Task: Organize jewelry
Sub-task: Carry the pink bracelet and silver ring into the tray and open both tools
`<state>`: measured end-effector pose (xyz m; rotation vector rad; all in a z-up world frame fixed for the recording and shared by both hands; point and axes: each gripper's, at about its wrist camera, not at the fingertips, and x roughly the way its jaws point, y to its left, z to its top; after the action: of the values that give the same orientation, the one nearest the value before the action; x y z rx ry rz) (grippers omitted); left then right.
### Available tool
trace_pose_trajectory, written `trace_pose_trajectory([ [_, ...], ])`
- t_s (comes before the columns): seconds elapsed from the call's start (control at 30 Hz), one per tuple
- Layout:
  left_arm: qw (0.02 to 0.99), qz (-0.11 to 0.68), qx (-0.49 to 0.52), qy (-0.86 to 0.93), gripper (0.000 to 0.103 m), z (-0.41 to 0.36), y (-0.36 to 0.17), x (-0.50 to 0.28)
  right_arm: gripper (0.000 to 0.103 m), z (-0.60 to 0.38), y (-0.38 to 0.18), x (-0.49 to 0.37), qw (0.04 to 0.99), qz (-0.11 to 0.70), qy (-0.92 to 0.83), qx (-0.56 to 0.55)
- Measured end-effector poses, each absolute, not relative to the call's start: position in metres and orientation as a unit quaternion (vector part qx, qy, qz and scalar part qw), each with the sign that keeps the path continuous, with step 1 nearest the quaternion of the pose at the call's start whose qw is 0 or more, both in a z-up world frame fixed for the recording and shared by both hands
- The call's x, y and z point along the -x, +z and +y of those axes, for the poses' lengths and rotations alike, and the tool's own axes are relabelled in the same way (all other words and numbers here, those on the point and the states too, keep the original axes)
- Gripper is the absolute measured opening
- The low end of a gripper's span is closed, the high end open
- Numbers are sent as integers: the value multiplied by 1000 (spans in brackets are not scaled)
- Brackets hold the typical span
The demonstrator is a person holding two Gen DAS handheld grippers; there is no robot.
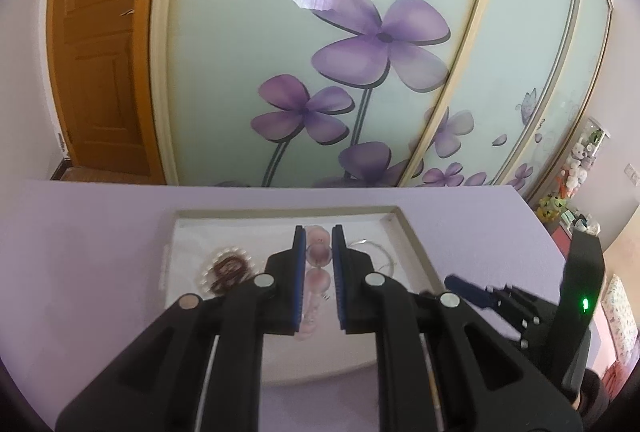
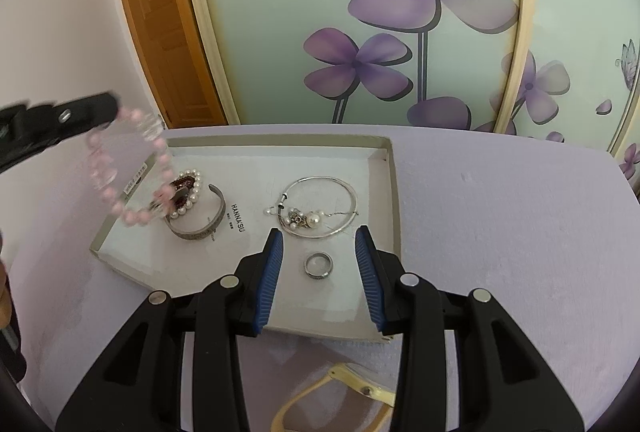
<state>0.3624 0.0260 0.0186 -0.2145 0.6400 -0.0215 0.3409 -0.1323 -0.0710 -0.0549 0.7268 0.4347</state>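
Observation:
My left gripper [image 1: 319,232] is shut on a pink bead bracelet [image 1: 318,254]. In the right wrist view that bracelet [image 2: 120,188] dangles from the left gripper [image 2: 114,109] over the left edge of a white tray [image 2: 380,152]. My right gripper [image 2: 319,232] stands open low over the tray's near side. A silver ring [image 2: 319,265] lies flat between its fingers, touched by neither pad. Also in the tray are a pearl bracelet around a dark red piece [image 2: 187,192], a silver cuff bangle [image 2: 200,226] and a thin silver hoop [image 2: 320,208] with pearl pieces [image 2: 304,219].
The tray sits on a lilac table [image 2: 500,232] whose far edge meets a sliding door printed with purple flowers [image 2: 400,12]. A wooden door [image 2: 160,52] stands at the left. A yellowish curved object [image 2: 340,388] lies on the table under my right gripper.

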Motion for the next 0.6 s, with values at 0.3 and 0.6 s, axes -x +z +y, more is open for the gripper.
trace_pose_trajectory([
  [0.3,946,311,97,0,55,7,5,-382,39,-147,-78,-330,909,359,208,24],
  [0.6,947,306,75,59,65,38,4,-344,39,-153,-74,-307,911,354,212,14],
])
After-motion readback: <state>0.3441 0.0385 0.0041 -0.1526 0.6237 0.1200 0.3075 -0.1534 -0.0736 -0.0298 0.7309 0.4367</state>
